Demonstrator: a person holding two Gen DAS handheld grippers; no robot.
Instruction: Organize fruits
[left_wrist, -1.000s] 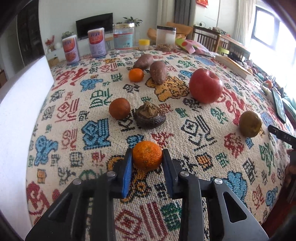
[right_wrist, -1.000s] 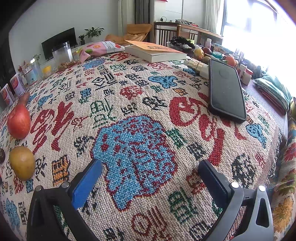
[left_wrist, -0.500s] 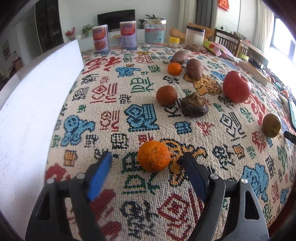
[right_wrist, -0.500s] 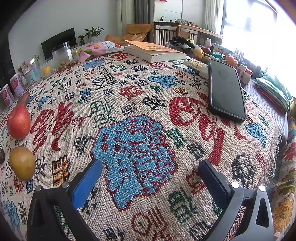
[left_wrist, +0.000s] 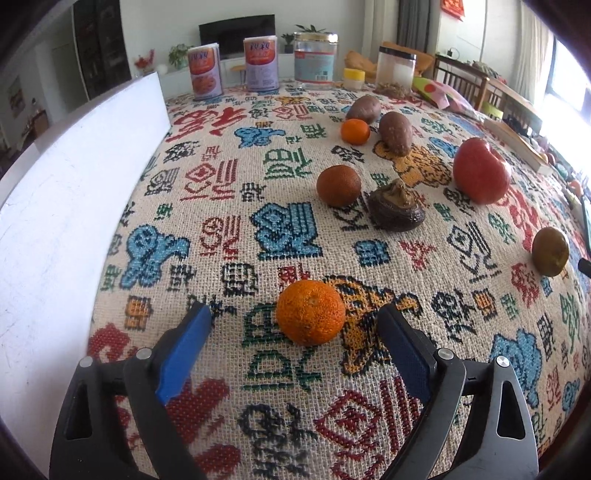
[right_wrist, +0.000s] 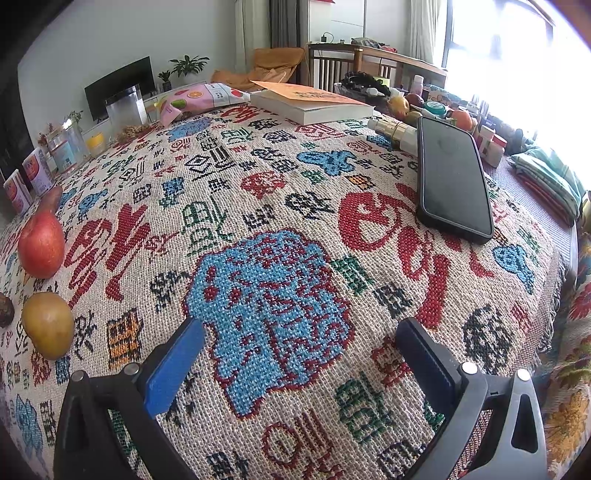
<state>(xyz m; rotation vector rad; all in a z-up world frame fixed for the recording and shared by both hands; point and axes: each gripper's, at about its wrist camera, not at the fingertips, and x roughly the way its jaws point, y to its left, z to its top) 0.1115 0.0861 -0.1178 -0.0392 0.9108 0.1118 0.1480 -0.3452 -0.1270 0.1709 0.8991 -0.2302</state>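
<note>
The left claw (left_wrist: 295, 325) is opening, its 2 blue pads clear of the tangerine (left_wrist: 310, 312), which sits free on the bench (left_wrist: 236, 206) between them — nearer the right pad. Beyond the tangerine lie the other fruits. The right claw (right_wrist: 299, 341) gapes wide and empty, with that tangerine out of its view.

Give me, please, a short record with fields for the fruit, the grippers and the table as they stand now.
surface: patterned tablecloth
left gripper: jaws opening, pads clear of the orange that sits between them on the cloth
right gripper: open, nothing between its fingers
other fruit: red apple, dark orange, small orange, yellow-green fruit
other things: phone, book
</note>
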